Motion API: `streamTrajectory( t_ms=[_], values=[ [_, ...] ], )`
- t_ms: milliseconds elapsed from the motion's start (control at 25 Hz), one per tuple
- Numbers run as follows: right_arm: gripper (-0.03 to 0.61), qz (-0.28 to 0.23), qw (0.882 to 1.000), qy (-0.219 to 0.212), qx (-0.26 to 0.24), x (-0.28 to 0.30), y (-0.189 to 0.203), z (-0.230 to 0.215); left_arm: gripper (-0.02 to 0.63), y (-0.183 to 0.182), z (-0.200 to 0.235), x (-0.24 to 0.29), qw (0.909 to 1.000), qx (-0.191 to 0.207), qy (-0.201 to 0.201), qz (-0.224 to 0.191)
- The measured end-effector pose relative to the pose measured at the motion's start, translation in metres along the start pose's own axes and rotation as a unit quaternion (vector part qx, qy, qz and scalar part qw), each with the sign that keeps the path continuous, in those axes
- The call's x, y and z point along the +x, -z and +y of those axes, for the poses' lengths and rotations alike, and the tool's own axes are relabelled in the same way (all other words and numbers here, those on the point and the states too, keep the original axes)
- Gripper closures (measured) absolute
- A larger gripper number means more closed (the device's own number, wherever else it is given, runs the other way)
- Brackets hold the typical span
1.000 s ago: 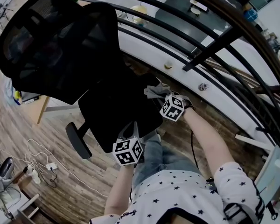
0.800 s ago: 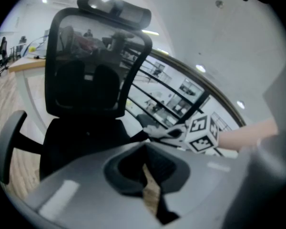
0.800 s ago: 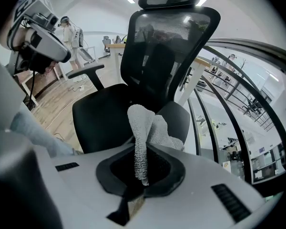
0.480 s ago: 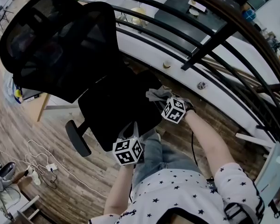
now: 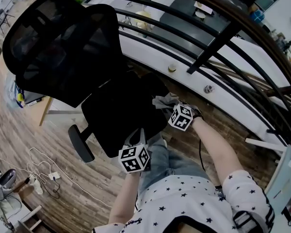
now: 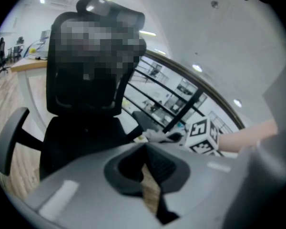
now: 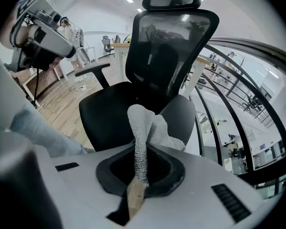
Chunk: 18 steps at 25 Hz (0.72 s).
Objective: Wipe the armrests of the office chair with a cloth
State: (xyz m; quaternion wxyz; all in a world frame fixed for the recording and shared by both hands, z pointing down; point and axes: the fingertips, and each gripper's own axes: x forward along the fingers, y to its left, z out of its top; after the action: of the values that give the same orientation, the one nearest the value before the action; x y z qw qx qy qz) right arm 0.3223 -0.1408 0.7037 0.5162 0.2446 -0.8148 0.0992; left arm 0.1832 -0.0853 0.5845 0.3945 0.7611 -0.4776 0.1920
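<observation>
Head view steeply down; gripper views low, facing shared chair (image 5: 117,111)

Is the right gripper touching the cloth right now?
Touching. The right gripper view shows the cloth pinched between the right gripper's closed fingers.

R hand-held gripper (image 5: 171,106) w/ cloth (image 5: 163,101) pulled back slightly, toward person (image 5: 184,203), small shift only

chair (image 5: 121,110) stood on floor, railing (image 5: 218,47) along its right; cloth (image 5: 164,101) at railing-side armrest, cables (image 5: 43,171) on floor left.
</observation>
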Motion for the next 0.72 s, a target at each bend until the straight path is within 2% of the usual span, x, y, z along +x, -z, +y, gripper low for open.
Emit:
streamTrajectory(
  t_ms=[600,720],
  values=[
    [0.554,0.012,1.000,-0.012,-0.017,-0.006,0.014,0.016,0.606,0.004,-0.010,-0.007,1.0000,0.003,0.000,-0.007],
    [0.554,0.012,1.000,-0.015,-0.006,-0.007,0.015,0.016,0.606,0.004,-0.011,-0.011,0.9999,0.003,-0.001,-0.010]
  ],
)
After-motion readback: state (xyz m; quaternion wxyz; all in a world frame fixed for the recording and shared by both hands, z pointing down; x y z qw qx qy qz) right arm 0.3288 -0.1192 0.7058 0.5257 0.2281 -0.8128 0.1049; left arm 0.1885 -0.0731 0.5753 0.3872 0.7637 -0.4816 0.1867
